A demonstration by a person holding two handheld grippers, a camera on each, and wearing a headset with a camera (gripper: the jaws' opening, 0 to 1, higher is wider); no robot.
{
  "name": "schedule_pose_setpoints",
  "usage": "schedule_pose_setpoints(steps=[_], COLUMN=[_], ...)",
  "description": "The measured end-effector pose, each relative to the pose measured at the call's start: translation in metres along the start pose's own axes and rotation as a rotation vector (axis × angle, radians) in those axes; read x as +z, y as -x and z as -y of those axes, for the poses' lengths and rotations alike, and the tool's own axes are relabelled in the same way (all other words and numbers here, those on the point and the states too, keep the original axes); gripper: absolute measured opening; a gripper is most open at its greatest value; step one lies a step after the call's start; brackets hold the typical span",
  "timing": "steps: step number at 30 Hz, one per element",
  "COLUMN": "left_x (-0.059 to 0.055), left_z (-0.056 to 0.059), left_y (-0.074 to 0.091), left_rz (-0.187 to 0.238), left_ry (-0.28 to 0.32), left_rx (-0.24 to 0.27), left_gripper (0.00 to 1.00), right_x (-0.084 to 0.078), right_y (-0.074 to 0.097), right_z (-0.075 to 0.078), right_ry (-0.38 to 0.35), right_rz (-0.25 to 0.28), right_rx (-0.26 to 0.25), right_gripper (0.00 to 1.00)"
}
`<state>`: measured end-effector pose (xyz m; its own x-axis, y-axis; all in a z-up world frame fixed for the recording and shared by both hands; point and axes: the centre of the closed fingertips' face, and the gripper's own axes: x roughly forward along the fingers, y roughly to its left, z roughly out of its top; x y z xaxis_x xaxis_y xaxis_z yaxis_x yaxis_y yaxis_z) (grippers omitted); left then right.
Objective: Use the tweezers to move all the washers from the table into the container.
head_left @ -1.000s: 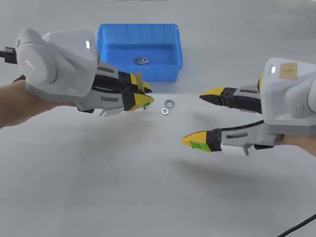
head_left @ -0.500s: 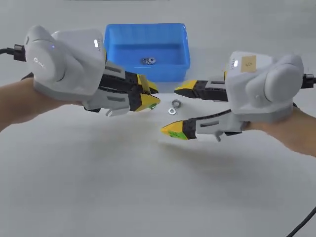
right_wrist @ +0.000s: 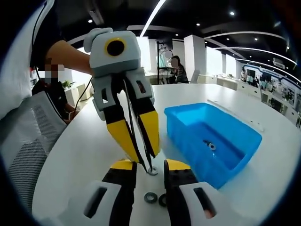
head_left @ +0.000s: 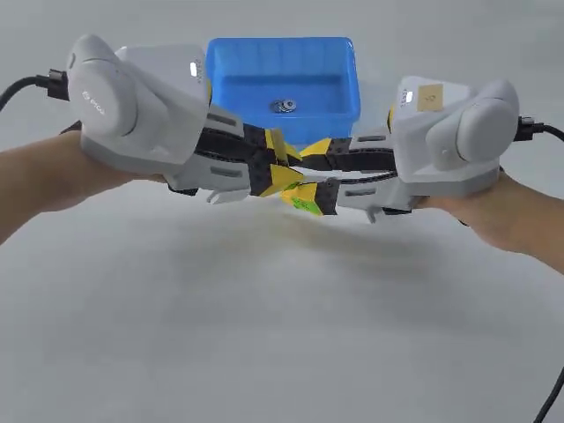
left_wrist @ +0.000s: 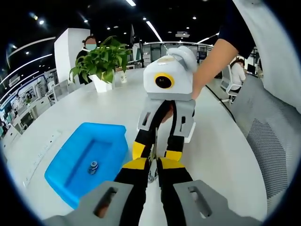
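My left gripper (head_left: pixel 286 167) is shut on thin dark tweezers (right_wrist: pixel 137 136), which point down at the table. The tweezers' tip rests at a washer (right_wrist: pixel 153 170) on the white table; two more washers (right_wrist: pixel 150 197) lie just beside it. My right gripper (head_left: pixel 308 176) faces the left one tip to tip. It is open, its jaws narrowed and standing on either side of the tweezers' tip without touching it. The blue container (head_left: pixel 282 44) stands just behind both grippers, with washers (head_left: pixel 284 106) lying on its floor. In the head view the grippers hide the washers on the table.
The white table (head_left: pixel 264 335) stretches wide in front of the grippers. A black cable (head_left: pixel 551 397) runs off the right front corner. A potted plant (left_wrist: pixel 101 61) stands far back on the table, and people sit beyond it.
My right gripper has swung left until its tips meet the left gripper's, and its jaws have narrowed from wide apart. The left gripper has held its place with the tweezers.
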<state>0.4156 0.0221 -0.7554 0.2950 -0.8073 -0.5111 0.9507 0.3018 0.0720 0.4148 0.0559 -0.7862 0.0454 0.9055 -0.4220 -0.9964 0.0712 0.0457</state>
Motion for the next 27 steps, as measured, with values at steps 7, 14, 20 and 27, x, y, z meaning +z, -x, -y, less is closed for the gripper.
schedule_pose_setpoints(steps=[7,14,20,27], left_x=[-0.001,-0.001,0.002,0.012], left_z=[-0.001,-0.001,0.001,0.0], left_y=[0.001,0.0,0.001,0.009], left_rz=[-0.006,-0.011,-0.018,0.004], left_ry=[-0.002,-0.006,-0.011,-0.015], left_rx=[-0.001,-0.001,-0.008,0.005], left_gripper=[0.12,0.11,0.12,0.13], right_x=[0.002,0.001,0.001,0.001], right_y=[-0.004,-0.004,-0.004,-0.004], right_z=[-0.006,-0.007,-0.008,-0.007], right_ry=[0.012,0.04,0.041,0.032], right_rz=[0.03,0.029,0.034,0.039], right_rx=[0.053,0.053,0.052,0.047], right_gripper=[0.14,0.1,0.1,0.1])
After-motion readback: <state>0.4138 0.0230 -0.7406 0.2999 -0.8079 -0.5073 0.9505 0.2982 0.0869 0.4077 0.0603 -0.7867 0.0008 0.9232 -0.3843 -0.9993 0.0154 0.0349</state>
